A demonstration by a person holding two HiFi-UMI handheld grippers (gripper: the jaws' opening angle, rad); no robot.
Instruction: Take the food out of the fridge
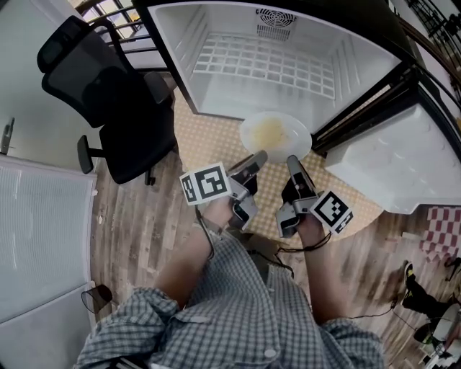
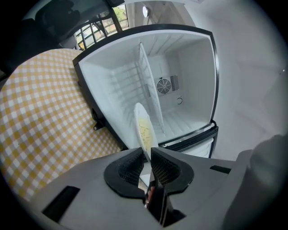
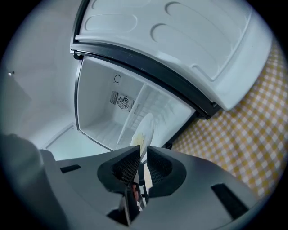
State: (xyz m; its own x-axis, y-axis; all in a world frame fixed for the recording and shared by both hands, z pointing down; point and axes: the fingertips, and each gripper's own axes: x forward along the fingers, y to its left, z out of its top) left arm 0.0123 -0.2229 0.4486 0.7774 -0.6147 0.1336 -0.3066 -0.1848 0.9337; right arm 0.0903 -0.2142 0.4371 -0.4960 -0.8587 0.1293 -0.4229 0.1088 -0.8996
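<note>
Mid-frame, the left gripper (image 1: pixel 259 156) and right gripper (image 1: pixel 294 161) are each pinching the near rim of the plate of food (image 1: pixel 276 134), holding it just below the open fridge (image 1: pixel 181 45), over the checkered mat (image 1: pixel 203 137)

Soft, even daylight filled the head view. The white fridge (image 1: pixel 266 65) interior at top centre was the brightest patch, close to washing out, while the black chair (image 1: pixel 108 101) at upper left lost its detail in shadow. Straight edges bowed toward the borders. Both gripper views were round wide-angle pictures with black corners and strong bending at the rim. A small light (image 2: pixel 145 11) glared at the top of the left gripper view. The left gripper (image 2: pixel 147 155) and right gripper (image 3: pixel 141 155) lay soft and dim near the lens, where the plate (image 2: pixel 143 126) blurred.
</note>
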